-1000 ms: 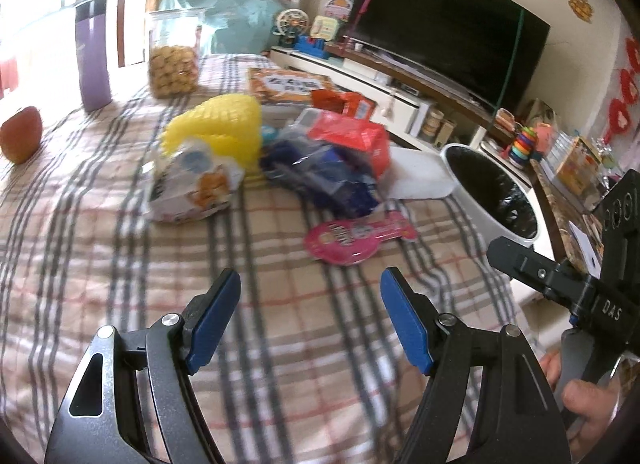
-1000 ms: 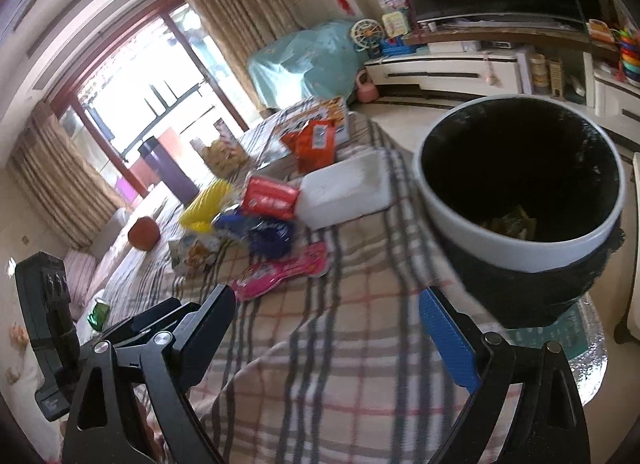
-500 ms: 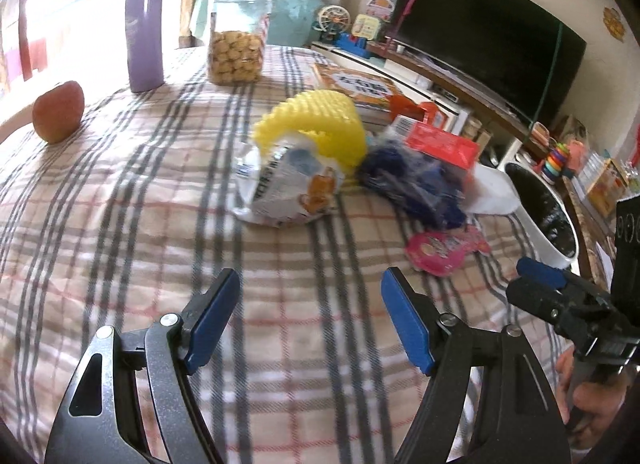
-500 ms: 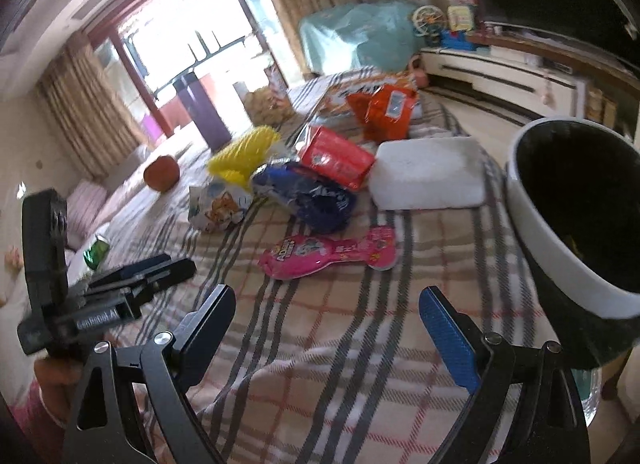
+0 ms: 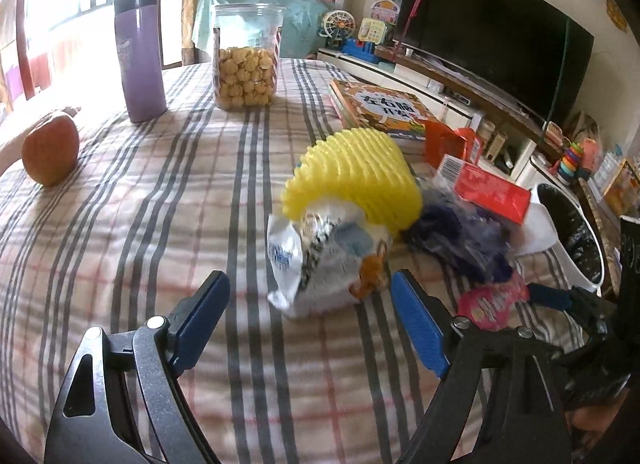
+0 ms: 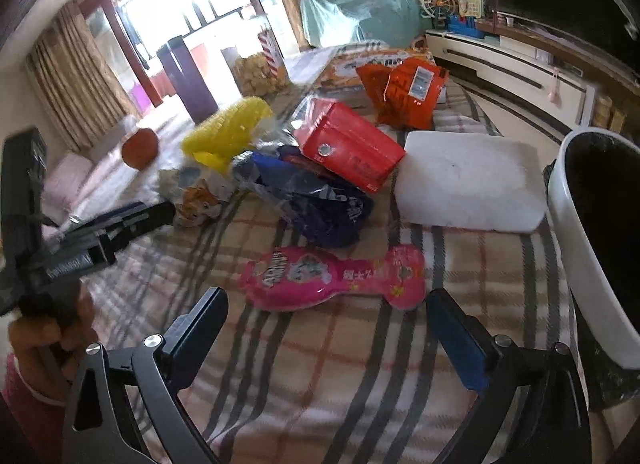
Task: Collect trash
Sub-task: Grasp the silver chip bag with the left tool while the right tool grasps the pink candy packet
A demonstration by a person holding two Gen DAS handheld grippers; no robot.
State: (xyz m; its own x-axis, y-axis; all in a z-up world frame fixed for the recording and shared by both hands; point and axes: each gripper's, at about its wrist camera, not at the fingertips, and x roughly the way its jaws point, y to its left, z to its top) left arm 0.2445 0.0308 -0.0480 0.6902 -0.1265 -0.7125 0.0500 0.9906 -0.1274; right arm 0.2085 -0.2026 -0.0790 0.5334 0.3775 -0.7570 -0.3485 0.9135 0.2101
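Note:
Trash lies in a heap on the plaid tablecloth (image 5: 160,224). My left gripper (image 5: 308,300) is open, just short of a white crumpled snack bag (image 5: 324,264). Behind the bag lie yellow foam netting (image 5: 352,180), a dark blue wrapper (image 5: 460,240) and a red box (image 5: 488,188). My right gripper (image 6: 326,316) is open, just short of a pink wrapper (image 6: 332,274). The blue wrapper (image 6: 316,200), red box (image 6: 352,144), white foam block (image 6: 468,180) and orange bag (image 6: 404,88) lie beyond. A white bin with a black liner (image 6: 592,248) stands at the table's right edge.
A purple tumbler (image 5: 138,52), a jar of biscuits (image 5: 246,58), an apple (image 5: 50,148) and a book (image 5: 384,108) stand at the far side of the table. A TV (image 5: 492,24) and cabinet run along the wall to the right.
Both grippers have moved in toward the heap. The left one swung left onto the white snack bag, the right one turned from the bin to the pink wrapper. Both stay open.

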